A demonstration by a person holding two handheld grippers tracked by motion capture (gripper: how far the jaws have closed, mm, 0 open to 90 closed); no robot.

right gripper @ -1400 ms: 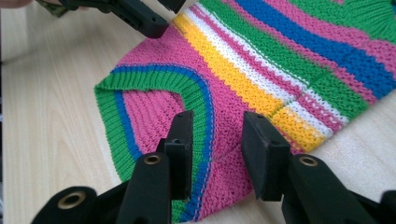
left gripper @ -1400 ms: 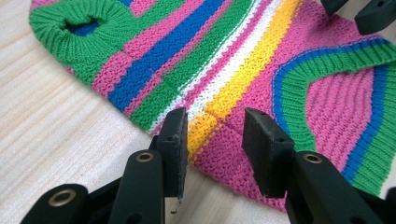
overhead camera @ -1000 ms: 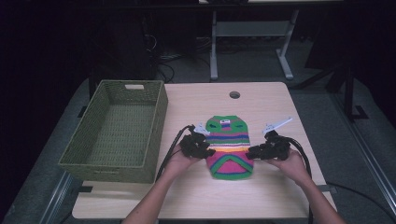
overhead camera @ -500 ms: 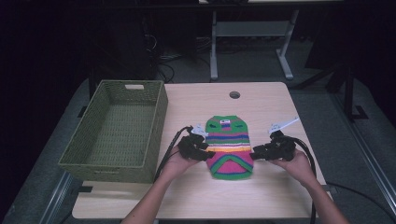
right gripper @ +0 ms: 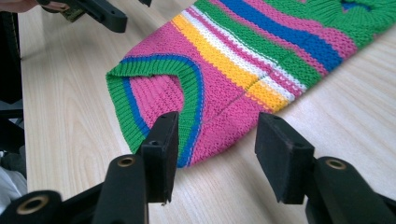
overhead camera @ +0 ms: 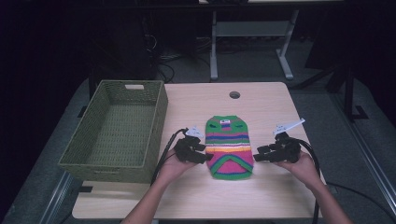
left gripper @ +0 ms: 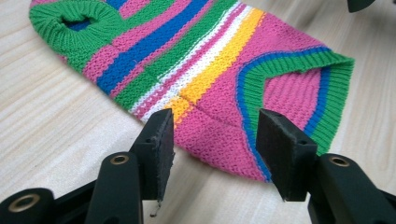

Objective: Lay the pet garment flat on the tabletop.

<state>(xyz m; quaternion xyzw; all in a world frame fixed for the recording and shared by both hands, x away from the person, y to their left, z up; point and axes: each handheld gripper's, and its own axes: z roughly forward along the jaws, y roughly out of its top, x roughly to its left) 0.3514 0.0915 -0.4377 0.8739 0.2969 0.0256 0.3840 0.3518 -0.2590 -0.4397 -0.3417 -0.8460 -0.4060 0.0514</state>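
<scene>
A small striped knitted sweater [overhead camera: 229,147] in green, blue, pink, white and yellow lies flat on the wooden table [overhead camera: 271,105]. My left gripper [overhead camera: 206,157] is at its left lower edge, open, with the pink hem [left gripper: 219,140] between the jaws. My right gripper [overhead camera: 258,157] is at the sweater's right lower edge, open, the hem [right gripper: 210,135] just ahead of its jaws. Across the sweater [right gripper: 261,51] in the right gripper view, the left gripper [right gripper: 93,11] shows at the top left. Neither gripper holds the fabric.
A green woven basket [overhead camera: 88,154] stands empty on the table's left side, close to my left hand. A round cable hole [overhead camera: 234,94] sits near the table's far edge. Dark floor and desk legs lie beyond.
Both grippers have drawn slightly outward and nearer the sweater's lower corners. The right one moved away from the fabric to its right edge. The sweater has not moved.
</scene>
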